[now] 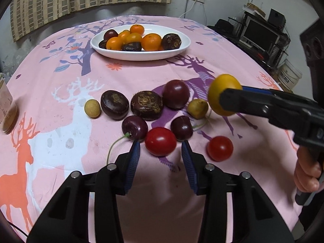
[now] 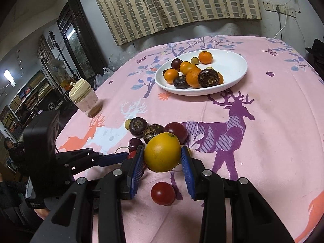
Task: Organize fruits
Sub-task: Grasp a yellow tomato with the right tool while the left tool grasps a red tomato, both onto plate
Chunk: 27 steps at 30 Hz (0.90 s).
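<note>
We are in the middle of gathering the loose fruits into the white dish [image 2: 239, 60]; the right gripper [image 2: 162, 156] is clenched on a yellow-orange fruit [image 2: 163, 151], and the blue fingers [image 2: 137, 166] press it from both sides, above the desk [image 2: 273, 141]. In the left wrist view this same fruit [image 1: 223, 93] hangs at about 3 o'clock from the fruit cluster, clear of the cloth.

The left gripper [image 1: 161, 154] stands around a red cherry tomato [image 1: 160, 141]; its fingers [image 1: 135, 152] are just beside the tomato on each side, and we do not see them pressing it, so we judge them still released.

We think the next move asks us to carry the held fruit toward the dish at 12 o'clock and to lower it into the free part; the left fingers must close more, gently, because the tomato is smooth and can slip or roll against the dark cherry [image 1: 134, 127] touching it.

The dish holds several small oranges [image 2: 194, 77], some dark brown water chestnuts [image 2: 208, 78] and a dark plum; its right half is bare. On the cloth there remain two more chestnuts, plums, cherries, a second tomato [image 1: 219, 148] and small pale fruits. A lidded jar [image 2: 84, 99] stands at 10 o'clock.
</note>
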{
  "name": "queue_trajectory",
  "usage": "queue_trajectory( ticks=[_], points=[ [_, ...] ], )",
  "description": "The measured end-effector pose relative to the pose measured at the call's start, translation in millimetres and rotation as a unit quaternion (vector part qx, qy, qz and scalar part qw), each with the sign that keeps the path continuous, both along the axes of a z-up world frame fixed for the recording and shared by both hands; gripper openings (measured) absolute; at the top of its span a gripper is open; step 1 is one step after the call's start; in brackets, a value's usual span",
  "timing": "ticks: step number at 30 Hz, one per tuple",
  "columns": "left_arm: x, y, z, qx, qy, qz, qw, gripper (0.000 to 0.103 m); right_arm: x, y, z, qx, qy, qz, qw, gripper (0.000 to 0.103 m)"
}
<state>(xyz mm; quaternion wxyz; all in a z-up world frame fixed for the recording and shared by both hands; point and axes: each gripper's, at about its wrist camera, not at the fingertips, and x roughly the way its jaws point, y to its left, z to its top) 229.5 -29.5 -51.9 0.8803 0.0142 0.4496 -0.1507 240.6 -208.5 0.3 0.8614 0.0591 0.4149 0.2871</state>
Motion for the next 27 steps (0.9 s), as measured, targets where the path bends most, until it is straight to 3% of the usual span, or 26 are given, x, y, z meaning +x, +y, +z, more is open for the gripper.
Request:
queue_trajectory(
  ticks=[4,8,13,15,18,21,23,24,25,26,27],
  points=[
    [7.5,-3.3,-3.0,0.001,0.008,0.002,1.0,0.032,-1.0,0.3,0.4,-0.006,-0.005,-0.002,1.0,0.038],
    [1.0,3.4,-1.0,-0.009,0.009,0.005,0.9999,0.03,-1.5,-0.7,-0.4,-0.005,-0.006,0.0,1.0,0.037],
    [0.9,18.2,31.8,-0.038,-0.022,0.002,0.999,0.03,9.8,-9.3,2.4,0.025,0.004,0.003,1.0,0.037],
    [25.9,18.0,51.6,-0.035,-0.036,-0.003,0.9987,0.03,26.1,-11.5,8.4,0.037,0.01,-0.005,0.999,0.037],
    [80.9,12.0,73.6,-0.034,-0.063,0.004,0.9974,0.03,63.2,-7.2,27.2,0.005,-0.048,-0.044,0.998,0.037],
    [147.5,1.0,76.0,-0.03,-0.067,0.012,0.9973,0.031,109.6,-1.6,29.8,-0.006,-0.071,-0.072,0.995,0.037],
    [185.2,-5.2,69.0,0.0,-0.061,0.032,0.9976,0.032,147.5,0.9,22.3,0.0,-0.059,-0.09,0.994,0.038],
    [197.4,-6.7,64.7,0.014,-0.053,0.043,0.9976,0.034,155.0,1.5,20.3,-0.002,-0.059,-0.095,0.994,0.04],
    [205.2,-5.7,61.4,0.031,-0.04,0.06,0.9969,0.046,162.8,2.5,17.9,-0.008,-0.065,-0.107,0.992,0.053],
    [203.9,-2.2,61.6,0.037,-0.036,0.072,0.9961,0.058,162.9,2.1,17.1,-0.01,-0.066,-0.111,0.992,0.058],
    [198.6,1.8,63.8,0.031,-0.041,0.075,0.9959,0.064,158.6,0.8,17.4,-0.002,-0.065,-0.108,0.992,0.059]
  ],
)
